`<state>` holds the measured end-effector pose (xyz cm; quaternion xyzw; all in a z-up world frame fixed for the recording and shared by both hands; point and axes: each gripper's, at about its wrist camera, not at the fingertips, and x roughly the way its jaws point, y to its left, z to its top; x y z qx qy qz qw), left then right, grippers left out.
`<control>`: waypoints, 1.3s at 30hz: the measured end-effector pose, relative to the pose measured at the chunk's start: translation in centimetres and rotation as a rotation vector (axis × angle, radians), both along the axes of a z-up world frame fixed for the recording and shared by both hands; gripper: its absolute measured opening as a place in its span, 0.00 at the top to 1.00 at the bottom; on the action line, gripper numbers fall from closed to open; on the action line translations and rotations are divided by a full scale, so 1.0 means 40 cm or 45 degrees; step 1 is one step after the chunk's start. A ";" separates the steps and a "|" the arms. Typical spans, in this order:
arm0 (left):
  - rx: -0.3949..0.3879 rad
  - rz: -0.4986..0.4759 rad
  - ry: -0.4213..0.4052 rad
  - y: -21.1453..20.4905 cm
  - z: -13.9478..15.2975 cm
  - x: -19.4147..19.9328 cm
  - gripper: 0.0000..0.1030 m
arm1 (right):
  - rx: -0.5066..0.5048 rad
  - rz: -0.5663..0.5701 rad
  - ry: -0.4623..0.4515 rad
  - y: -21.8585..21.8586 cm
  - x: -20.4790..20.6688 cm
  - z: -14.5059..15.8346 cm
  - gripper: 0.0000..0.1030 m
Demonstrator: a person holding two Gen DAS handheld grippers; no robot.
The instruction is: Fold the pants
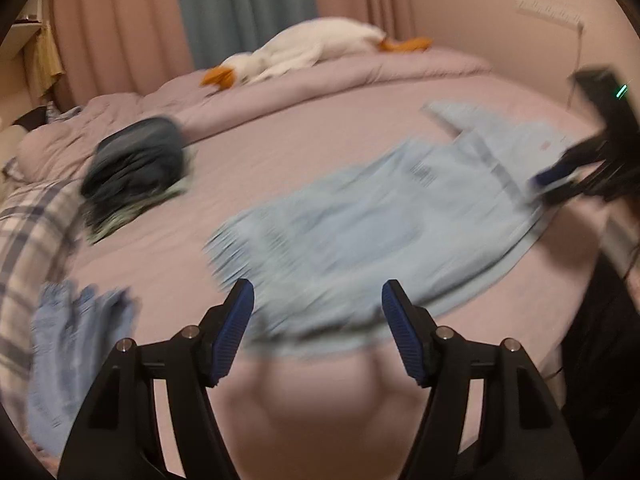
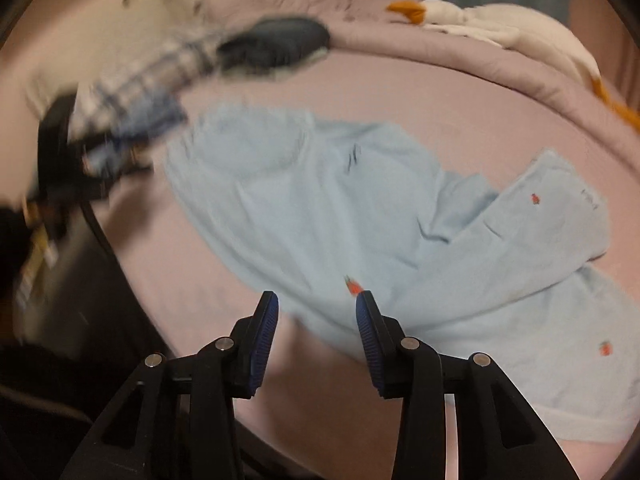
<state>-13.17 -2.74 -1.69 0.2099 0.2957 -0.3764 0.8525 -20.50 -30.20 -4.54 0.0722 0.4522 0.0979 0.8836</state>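
Nearest the left wrist camera, the left gripper [image 1: 318,292] stood released, its blue pads [image 1: 236,330] wide apart with nothing pressed between them, poised above the near edge of the bed [image 1: 304,148]. The right gripper [image 2: 316,300] likewise hung unclenched over that near edge, its pads [image 2: 264,336] parted and grasping nothing, though the hem of the pale blue pants [image 2: 320,216] lay just beyond its tips. The pants were spread flat across the middle of the pink sheet, reaching toward the near edge. Only the right wrist view was sharp enough to show small red motifs [image 2: 535,199] dotted over the cloth and one part lapped over another toward the right; in the left view the same pants [image 1: 360,216] were smeared by blur. The left view alone showed a crumpled blue garment [image 1: 76,344] at the near left corner, beside plaid bedding [image 1: 28,232]. Farther back, a dark folded pile [image 1: 138,164] sat toward the left edge in both views, and along the far edge lay a white plush goose [image 1: 304,48] on the rumpled duvet [image 1: 360,72], before the curtains [image 1: 240,4].
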 end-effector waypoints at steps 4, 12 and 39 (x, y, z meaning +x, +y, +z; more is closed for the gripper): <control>-0.066 -0.046 0.066 -0.144 -0.026 -0.021 0.36 | -0.013 -0.029 0.076 0.048 0.041 -0.069 0.61; 0.035 -0.028 0.260 -0.203 -0.166 -0.018 0.35 | 0.144 -0.043 0.091 0.025 -0.016 -0.075 0.60; -0.032 -0.407 0.519 -0.640 -0.151 -0.098 0.73 | -0.018 -0.728 0.232 -0.420 0.349 -0.097 0.96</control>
